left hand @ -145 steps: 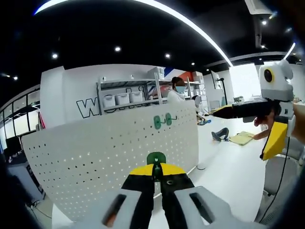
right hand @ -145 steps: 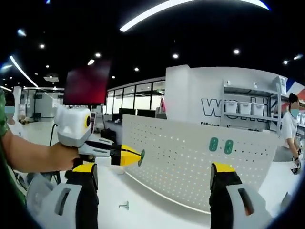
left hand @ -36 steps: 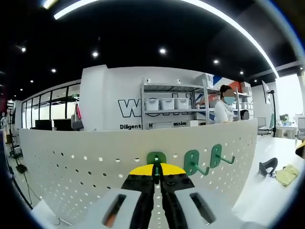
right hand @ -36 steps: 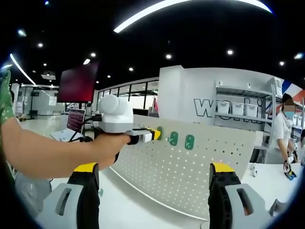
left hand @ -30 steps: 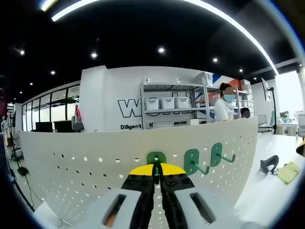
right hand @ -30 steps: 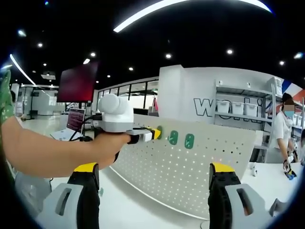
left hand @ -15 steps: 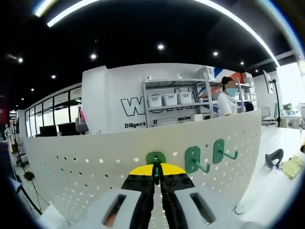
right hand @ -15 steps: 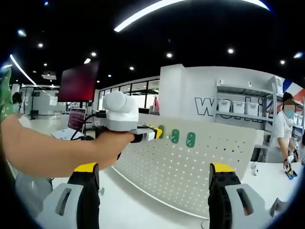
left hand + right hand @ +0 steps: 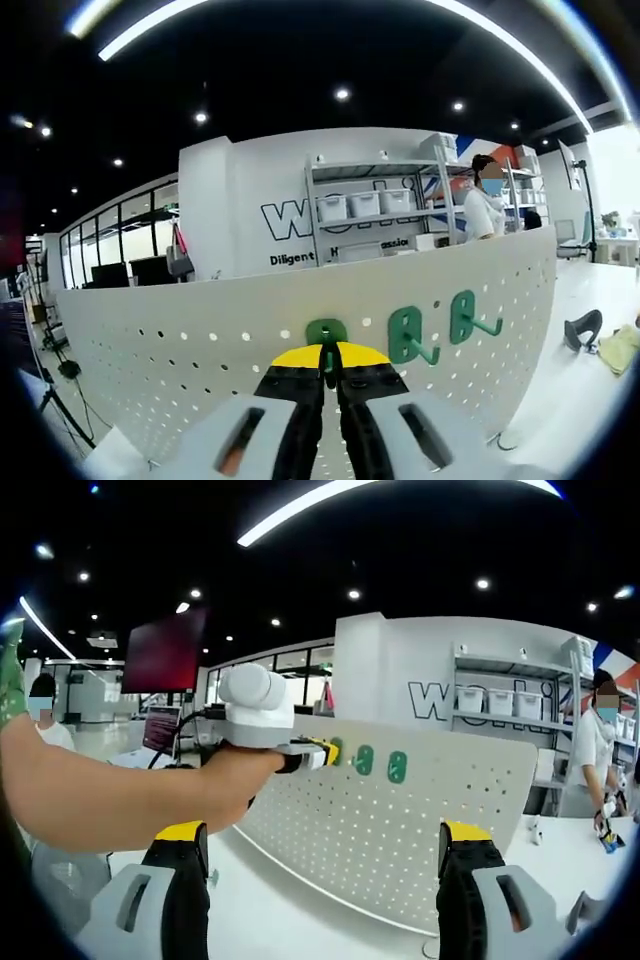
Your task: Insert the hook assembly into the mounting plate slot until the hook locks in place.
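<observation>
— Left gripper (image 9: 326,372)? 
— Clamping green hook (image 9: 326,334) flat against pegboard (image 9: 180,370), beside two mounted hooks (image 9: 432,330), aligning for insertion.
— Right gripper (image 9: 325,865)? 
— Spread wide, idling clear, watching.

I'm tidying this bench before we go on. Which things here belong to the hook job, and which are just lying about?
Job:
left gripper, shut on a green hook
white pegboard
two mounted green hooks
right gripper, open

Lying about:
yellow cloth
dark object beside it
shelf bins
</observation>
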### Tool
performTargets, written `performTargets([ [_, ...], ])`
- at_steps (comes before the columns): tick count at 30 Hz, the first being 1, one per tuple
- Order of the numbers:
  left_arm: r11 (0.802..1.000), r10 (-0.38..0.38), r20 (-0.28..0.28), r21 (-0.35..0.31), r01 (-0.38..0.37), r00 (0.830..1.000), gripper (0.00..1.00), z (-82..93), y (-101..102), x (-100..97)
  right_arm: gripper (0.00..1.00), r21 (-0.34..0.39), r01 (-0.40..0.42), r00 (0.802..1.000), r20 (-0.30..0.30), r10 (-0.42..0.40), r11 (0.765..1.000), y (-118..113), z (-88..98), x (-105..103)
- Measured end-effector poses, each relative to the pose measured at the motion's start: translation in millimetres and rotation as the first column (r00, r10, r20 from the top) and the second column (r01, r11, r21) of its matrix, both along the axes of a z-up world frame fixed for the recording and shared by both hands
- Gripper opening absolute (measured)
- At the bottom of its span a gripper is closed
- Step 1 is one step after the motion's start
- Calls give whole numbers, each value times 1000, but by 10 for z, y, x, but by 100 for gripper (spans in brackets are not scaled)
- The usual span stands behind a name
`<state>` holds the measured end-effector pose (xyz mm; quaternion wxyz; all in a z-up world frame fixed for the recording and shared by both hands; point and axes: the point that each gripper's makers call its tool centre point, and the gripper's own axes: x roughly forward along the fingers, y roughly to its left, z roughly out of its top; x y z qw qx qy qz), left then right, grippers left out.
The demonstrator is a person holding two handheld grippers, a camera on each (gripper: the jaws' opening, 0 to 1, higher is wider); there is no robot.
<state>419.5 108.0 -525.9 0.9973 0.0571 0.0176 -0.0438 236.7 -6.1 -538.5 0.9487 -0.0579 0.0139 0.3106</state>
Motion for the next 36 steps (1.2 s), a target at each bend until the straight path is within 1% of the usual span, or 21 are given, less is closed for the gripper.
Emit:
performTargets([
  [4, 1000, 11, -6, -8, -11, 1000, 4, 0, 9, 5, 97, 4, -2, 1000, -3, 2, 1000, -29, -20, 7],
  [9, 1000, 21, -19, 10, -21, 1000, 4, -13, 5, 5, 97, 6, -7, 1000, -10, 7, 1000, -57, -58, 5],
  [15, 999, 28, -10, 35, -28, 1000, 4, -9, 3, 13, 97, 12, -10, 1000, -12, 10, 1000, -90, -74, 16],
  [24, 999, 23, 5, 40, -23, 1000, 4, -19, 5, 15, 97, 19, -13, 1000, -8, 13, 1000, -100, -62, 34],
  [30, 999, 16, 12, 33, -17, 1000, 5, -34, 3, 2, 97, 18, -13, 1000, -3, 13, 1000, -101, -45, 37],
  [32, 999, 13, 14, 45, -14, 1000, 5, -32, 1, -4, 97, 14, -11, 1000, -5, 11, 1000, -102, -50, 35],
  [36, 999, 5, 15, 39, -5, 1000, 6, -37, 4, -1, 97, 12, -8, 1000, -6, 8, 1000, -98, -52, 33],
])
